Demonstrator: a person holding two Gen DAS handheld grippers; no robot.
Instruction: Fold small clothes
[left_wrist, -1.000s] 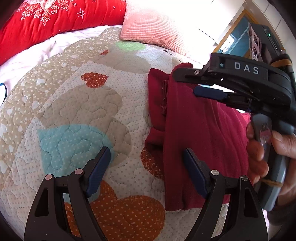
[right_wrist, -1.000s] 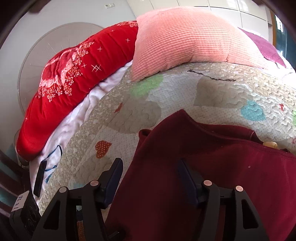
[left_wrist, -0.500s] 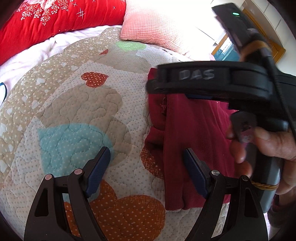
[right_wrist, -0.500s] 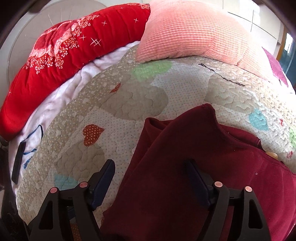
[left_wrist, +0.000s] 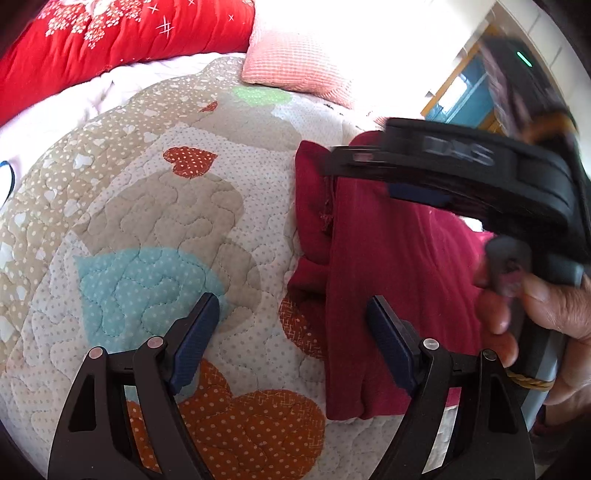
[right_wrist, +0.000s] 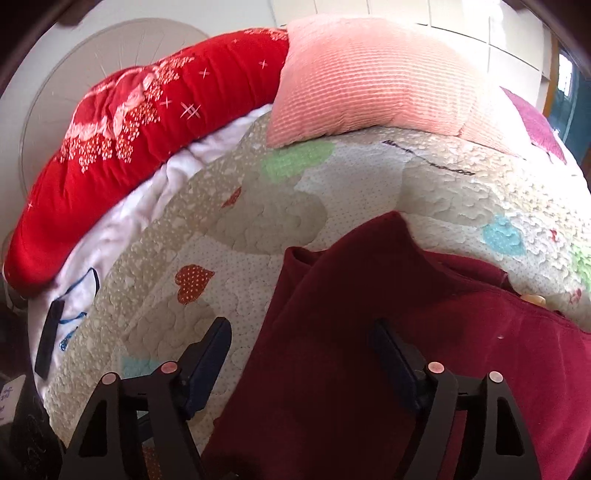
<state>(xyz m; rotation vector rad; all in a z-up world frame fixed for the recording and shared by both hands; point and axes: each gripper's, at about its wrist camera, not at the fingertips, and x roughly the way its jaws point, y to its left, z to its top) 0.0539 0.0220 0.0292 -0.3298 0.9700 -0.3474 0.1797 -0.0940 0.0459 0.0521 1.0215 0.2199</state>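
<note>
Change: right gripper (right_wrist: 299, 354) has tipped and blurred in the left wrist view since 0.5 s ago, its black body sitting a little lower over the garment; the left gripper (left_wrist: 291, 332) keeps its place.
Garment: dark red garment (left_wrist: 399, 266) lies folded on the heart-patterned quilt (left_wrist: 147, 206), toward the quilt's right side in the left wrist view, with a narrower layer showing along its left edge.
Left tongs: released, the 2 blue pads spread wide with nothing between them; the right pad (left_wrist: 388, 347) hangs over the garment's left edge, the left pad over bare quilt.
Right tongs: released too, jaws wide apart above the garment's near left part, gripping nothing.
Hand: right hand (left_wrist: 539, 306) wraps the right gripper's handle.
Bedding: pink ribbed pillow (right_wrist: 373, 77) rests at the quilt's far edge, touching a red floral duvet (right_wrist: 122, 140) to its left.
Sheet: white sheet (right_wrist: 122, 221) lies between duvet and quilt.
</note>
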